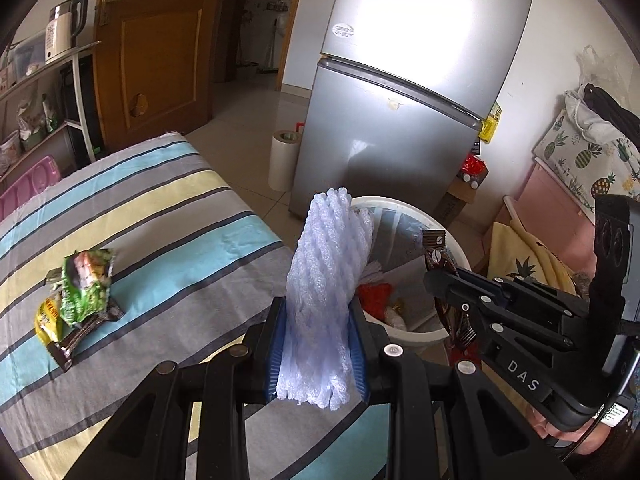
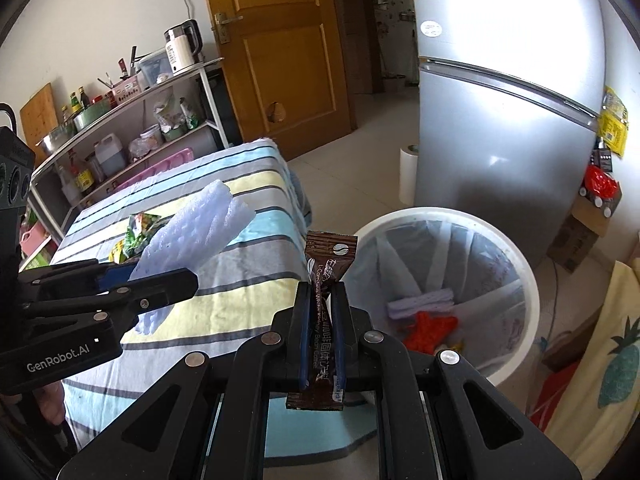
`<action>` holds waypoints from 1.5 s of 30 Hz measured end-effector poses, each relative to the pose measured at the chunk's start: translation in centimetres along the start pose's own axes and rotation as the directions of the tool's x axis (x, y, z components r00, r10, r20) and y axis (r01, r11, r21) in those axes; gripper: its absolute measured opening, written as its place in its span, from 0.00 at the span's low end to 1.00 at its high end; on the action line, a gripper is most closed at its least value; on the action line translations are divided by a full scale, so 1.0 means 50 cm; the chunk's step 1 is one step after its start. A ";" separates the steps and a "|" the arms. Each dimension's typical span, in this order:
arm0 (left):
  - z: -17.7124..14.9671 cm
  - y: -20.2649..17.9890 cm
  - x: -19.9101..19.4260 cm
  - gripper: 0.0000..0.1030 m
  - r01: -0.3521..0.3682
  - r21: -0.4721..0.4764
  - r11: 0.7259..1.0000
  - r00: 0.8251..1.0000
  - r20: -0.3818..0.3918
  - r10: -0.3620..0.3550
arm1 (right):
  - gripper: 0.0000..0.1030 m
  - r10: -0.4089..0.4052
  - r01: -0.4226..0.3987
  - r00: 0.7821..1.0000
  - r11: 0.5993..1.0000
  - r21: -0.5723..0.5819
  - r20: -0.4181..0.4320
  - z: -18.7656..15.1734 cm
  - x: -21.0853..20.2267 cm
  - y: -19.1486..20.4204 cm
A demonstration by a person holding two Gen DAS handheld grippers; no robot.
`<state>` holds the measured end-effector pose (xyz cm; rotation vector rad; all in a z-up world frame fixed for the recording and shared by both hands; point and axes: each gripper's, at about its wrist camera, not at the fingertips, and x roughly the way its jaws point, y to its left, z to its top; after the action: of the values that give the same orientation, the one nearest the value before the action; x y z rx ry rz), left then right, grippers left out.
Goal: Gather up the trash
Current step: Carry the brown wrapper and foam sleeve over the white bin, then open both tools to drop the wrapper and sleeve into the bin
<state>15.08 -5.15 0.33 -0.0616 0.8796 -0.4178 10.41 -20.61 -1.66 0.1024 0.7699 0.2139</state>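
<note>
Both wrist views angled down, close, sharing white bin (image 1: 440, 334) (image 2: 524, 276)

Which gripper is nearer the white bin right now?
Right. The right gripper, shut on the brown coffee sachet, sits beside the bin's rim. The left gripper, shut on white foam netting, is over the striped table, farther off.

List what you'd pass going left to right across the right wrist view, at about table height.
Left hand-held gripper holding the white foam net → striped tablecloth → right hand-held gripper clamping the brown coffee sachet → white trash bin → pineapple-print cloth.
</note>
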 end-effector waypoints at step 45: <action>0.037 -0.080 0.119 0.52 -0.039 0.076 0.996 0.999 -0.030 0.041 | 0.42 -0.134 0.139 0.990 0.984 0.115 -0.050 -0.004 0.029 -0.143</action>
<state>18.53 -11.29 -1.95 0.0317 0.8942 -0.4151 12.41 -27.26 -4.01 0.1567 0.8279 0.0401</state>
